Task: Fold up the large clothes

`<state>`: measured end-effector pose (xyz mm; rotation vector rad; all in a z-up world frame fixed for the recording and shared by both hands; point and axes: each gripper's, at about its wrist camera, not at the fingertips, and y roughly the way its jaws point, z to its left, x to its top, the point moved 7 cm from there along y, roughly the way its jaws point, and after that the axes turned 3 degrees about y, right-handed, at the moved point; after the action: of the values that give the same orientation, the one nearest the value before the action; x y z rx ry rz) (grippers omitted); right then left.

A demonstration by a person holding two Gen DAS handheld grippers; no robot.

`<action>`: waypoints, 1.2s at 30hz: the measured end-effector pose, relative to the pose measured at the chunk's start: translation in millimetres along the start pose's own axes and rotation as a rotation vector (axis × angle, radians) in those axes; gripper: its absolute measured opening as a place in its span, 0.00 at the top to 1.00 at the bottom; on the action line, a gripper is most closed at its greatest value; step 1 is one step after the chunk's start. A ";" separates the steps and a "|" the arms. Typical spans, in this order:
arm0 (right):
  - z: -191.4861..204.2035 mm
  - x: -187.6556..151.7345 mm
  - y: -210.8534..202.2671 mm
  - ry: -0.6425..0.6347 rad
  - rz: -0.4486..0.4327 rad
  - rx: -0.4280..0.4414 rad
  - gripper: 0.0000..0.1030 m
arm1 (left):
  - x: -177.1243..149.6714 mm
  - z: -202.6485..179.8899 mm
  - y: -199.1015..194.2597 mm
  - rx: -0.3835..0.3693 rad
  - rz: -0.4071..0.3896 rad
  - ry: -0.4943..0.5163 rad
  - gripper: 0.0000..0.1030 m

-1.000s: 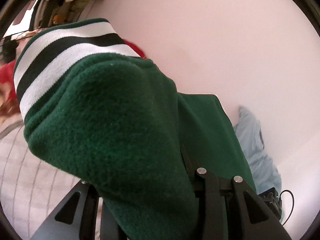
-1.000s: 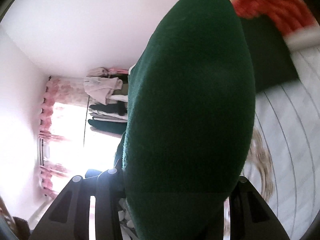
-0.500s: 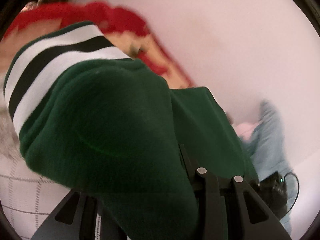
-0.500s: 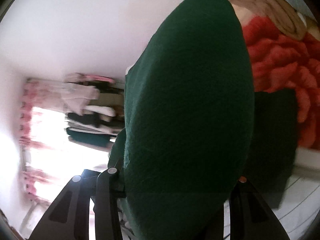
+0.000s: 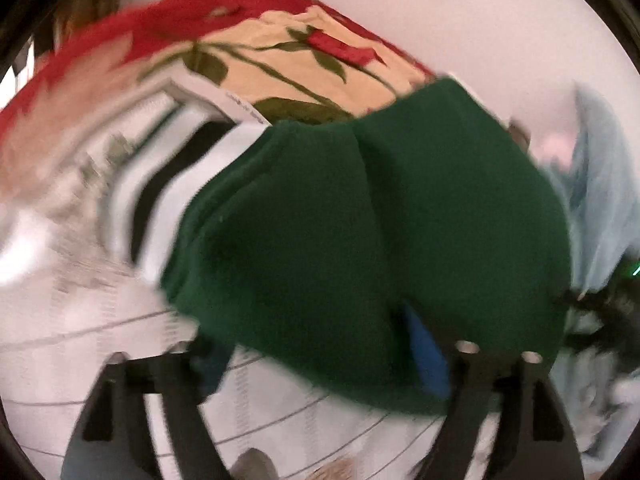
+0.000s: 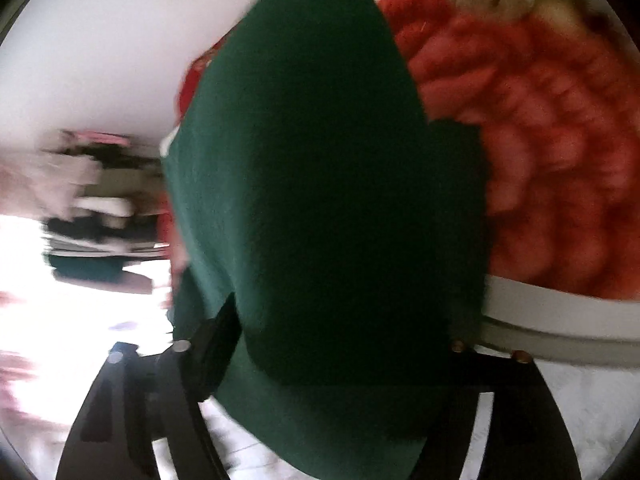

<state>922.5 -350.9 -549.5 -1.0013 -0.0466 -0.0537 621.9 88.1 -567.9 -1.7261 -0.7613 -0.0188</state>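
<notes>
A dark green fleece garment (image 5: 360, 220) with a white and black striped band (image 5: 160, 184) fills the left wrist view. It lies over my left gripper (image 5: 320, 364), whose fingers (image 5: 472, 384) stand apart with the cloth draped between and over them. In the right wrist view the same green garment (image 6: 320, 200) hangs over my right gripper (image 6: 320, 364), covering the gap between its fingers (image 6: 192, 376). Both views are blurred by motion. The fingertips are hidden by cloth.
A white bed sheet with thin grey grid lines (image 5: 100, 340) lies below. A red and cream rose-patterned blanket (image 5: 280, 56) and a red fluffy blanket (image 6: 540, 140) lie beyond. Light blue cloth (image 5: 600, 200) is at right. Clothes hang by a bright window (image 6: 92, 208).
Both grippers swung down toward the bed with the green garment. The left gripper's fingers now stand wider apart. The blankets fill more of both views.
</notes>
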 end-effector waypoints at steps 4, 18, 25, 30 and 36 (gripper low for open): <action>64.6 -32.3 -44.9 -0.073 -0.136 -0.401 0.13 | -18.9 -17.7 -45.5 0.169 -0.018 0.213 0.01; 164.5 -254.1 -256.0 -0.054 -0.401 -0.723 0.13 | -32.3 -80.7 -277.8 0.153 -0.159 0.404 0.00; 228.1 -331.3 -366.7 -0.089 -0.504 -0.722 0.13 | -52.7 -88.2 -388.5 0.132 -0.213 0.438 0.00; 266.5 -388.8 -435.8 -0.111 -0.574 -0.710 0.13 | -71.6 -91.4 -462.5 0.127 -0.271 0.459 0.00; 298.3 -445.7 -496.0 -0.142 -0.648 -0.695 0.13 | -85.9 -87.8 -520.7 0.114 -0.317 0.445 0.00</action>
<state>440.5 -355.8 -0.5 -1.6488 -0.5101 -0.6251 330.1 21.1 -124.5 -1.4075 -0.6771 -0.5486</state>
